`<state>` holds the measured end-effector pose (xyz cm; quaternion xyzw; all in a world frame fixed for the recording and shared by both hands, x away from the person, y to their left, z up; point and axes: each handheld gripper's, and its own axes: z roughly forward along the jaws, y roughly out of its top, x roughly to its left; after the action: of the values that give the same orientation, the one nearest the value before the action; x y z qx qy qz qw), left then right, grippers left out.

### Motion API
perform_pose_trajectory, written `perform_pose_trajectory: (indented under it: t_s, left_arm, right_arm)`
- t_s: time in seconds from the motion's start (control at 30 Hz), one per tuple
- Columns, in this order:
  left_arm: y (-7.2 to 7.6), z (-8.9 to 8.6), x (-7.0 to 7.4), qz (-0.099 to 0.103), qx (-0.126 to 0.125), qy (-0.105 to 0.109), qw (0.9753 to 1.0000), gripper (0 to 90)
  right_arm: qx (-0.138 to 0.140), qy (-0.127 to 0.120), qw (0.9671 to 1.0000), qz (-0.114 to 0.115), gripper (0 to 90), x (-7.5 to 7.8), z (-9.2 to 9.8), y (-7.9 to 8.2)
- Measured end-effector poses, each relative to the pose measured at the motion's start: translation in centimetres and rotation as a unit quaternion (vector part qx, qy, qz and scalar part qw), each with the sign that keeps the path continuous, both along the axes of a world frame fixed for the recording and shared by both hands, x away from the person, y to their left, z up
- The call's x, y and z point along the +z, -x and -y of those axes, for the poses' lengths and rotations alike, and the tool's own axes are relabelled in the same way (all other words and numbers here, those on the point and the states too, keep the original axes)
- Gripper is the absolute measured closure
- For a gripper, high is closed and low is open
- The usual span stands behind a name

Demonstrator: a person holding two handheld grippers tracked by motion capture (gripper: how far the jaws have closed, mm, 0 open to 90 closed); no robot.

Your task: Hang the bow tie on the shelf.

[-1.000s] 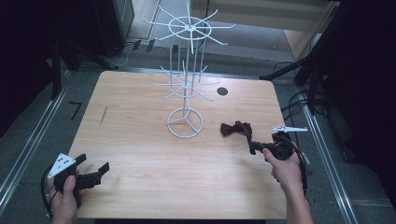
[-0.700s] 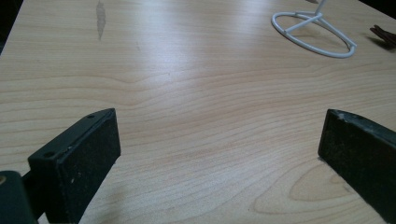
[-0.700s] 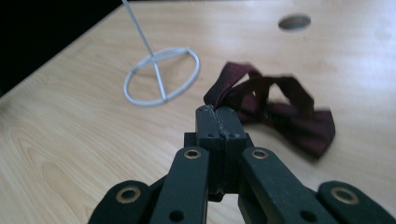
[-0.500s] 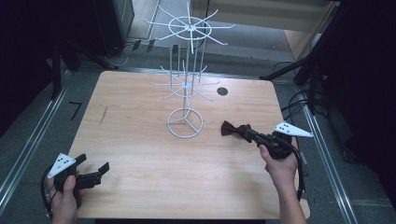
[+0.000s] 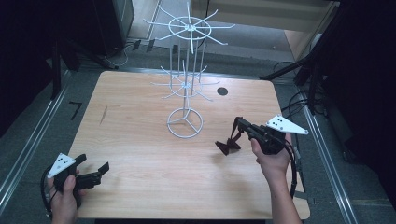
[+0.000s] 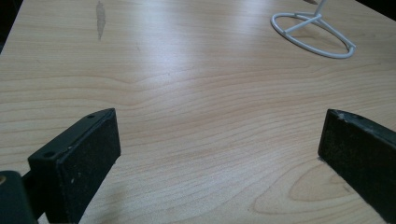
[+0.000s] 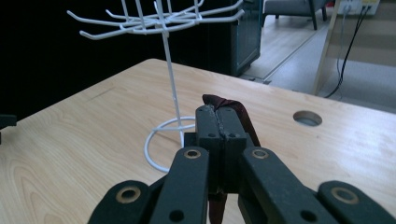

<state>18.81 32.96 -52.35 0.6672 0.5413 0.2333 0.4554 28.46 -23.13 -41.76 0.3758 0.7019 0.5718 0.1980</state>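
A dark red bow-shaped cloth (image 5: 228,145) hangs from my right gripper (image 5: 239,123), which is shut on it right of the table's middle; its lower end is at or just above the wood. In the right gripper view the jaws (image 7: 219,116) are pressed together with the cloth (image 7: 239,110) poking out past their tips. A white wire stand (image 5: 187,88) with two tiers of hooks rises just left of that gripper, and its upper part shows as the stand (image 7: 166,42) ahead. My left gripper (image 5: 92,163) rests open at the front left corner, nothing between its jaws (image 6: 219,154).
The wooden table (image 5: 140,140) has a round cable hole (image 5: 222,91) at the back right, also seen as the hole (image 7: 307,118). The stand's ring base (image 6: 313,30) lies ahead of the left gripper. Dark equipment and cables surround the table.
My right gripper has closed on the dark red cloth, raised it off the table and swung it left and toward the front. The left gripper has stayed put.
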Motion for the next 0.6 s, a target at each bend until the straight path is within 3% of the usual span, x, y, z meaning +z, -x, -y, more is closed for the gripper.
perform_pose_trajectory:
  t_s: [0.6]
  left_arm:
    - [0.0,0.0,0.0,0.0,-0.001,0.002,1.0,0.0]
  right_arm:
    - [0.019,0.001,0.9986,0.05,90.0,2.9,-3.8,-1.1]
